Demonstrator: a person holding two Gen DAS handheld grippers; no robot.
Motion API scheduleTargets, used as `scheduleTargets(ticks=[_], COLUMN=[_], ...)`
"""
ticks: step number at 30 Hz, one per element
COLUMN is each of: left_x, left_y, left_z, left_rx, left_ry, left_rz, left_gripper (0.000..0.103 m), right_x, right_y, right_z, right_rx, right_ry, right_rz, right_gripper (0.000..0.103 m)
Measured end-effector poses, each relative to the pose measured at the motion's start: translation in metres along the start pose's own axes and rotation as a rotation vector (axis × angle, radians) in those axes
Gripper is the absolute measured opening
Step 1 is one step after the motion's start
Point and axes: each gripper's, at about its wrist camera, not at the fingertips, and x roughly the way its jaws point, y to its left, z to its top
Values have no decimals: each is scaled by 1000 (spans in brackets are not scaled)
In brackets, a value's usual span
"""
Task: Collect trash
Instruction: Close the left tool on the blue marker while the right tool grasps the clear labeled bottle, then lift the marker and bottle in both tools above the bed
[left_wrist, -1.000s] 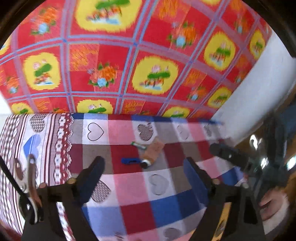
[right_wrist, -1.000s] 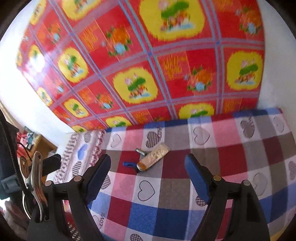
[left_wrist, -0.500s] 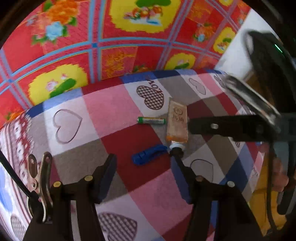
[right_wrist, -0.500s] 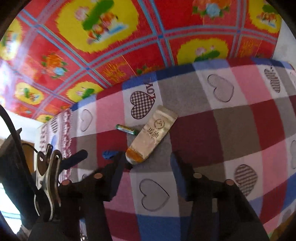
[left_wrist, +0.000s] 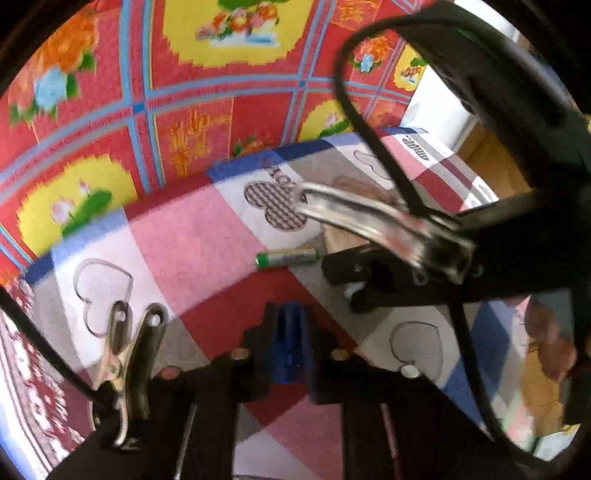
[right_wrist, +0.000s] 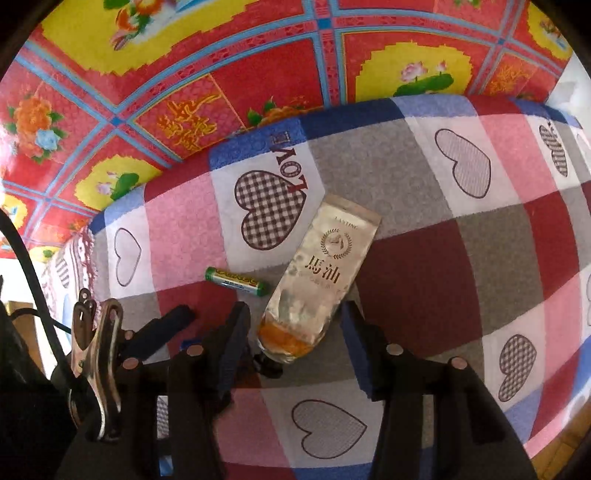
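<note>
On the checked heart-print cloth (right_wrist: 406, 177), the left tool (left_wrist: 290, 343) is closing on a blue piece (left_wrist: 290, 341); the right tool (right_wrist: 295, 343), half apart, is straddling a tube (right_wrist: 321, 273) whose cap is pointing near.

The left gripper (left_wrist: 290, 343) is pointing steeply down and its jaws are closing, with a small blue piece between them. The right gripper (right_wrist: 295, 343) is also pointing down, its jaws half apart around the tube's lower end.

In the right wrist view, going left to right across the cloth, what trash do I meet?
Green battery → gold squeeze tube, its orange end between the right gripper fingers. The blue piece is mostly hidden behind the left finger, so I leave it out.
</note>
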Motion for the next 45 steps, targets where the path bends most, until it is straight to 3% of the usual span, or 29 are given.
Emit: scheduleTargets(ticks=[4,5,6,8,15,20,25,33,37,45], left_x=[-11,-15,-21,-30,-62,-77,-88,-114,-108,-92], left_y=[11,13,16,23,34,27,15,11,9,-6], left_z=[-3,-3,-3,-3,5,20,33,47,45,42], left_rx=[-59,-79,-101,-148,-242,-227,-206,-229,-255,-284], left_ry=[3,-2,-11,-30,-77,-97,-111,-166,-149,-134], left_rz=[-47,-58,-70,-89,-110,-131,-124,-91,-62,-78], left_gripper=[11,11,11,11,11,11,11,11,11,11], right_x=[-4,-6,-11,-27,-70,-105,-112,-132,-141,-138], right_y=[-2,-7,-14,-27,-56,-69,-53,-81,-104,-124], right_z=[-7,-10,-12,-14,-17,-27,-44,-65,-76,-84], right_rx=[-22,-4,11,38,57,57,36,91,95,112], right_ry=[-24,-28,-40,-83,-162,-240,-275,-319,-339,-334], right_rz=[-32,-25,-27,-14,-4,71,71,96,113,149], right_gripper=[40,28,8,5,4,4,4,4,4,4])
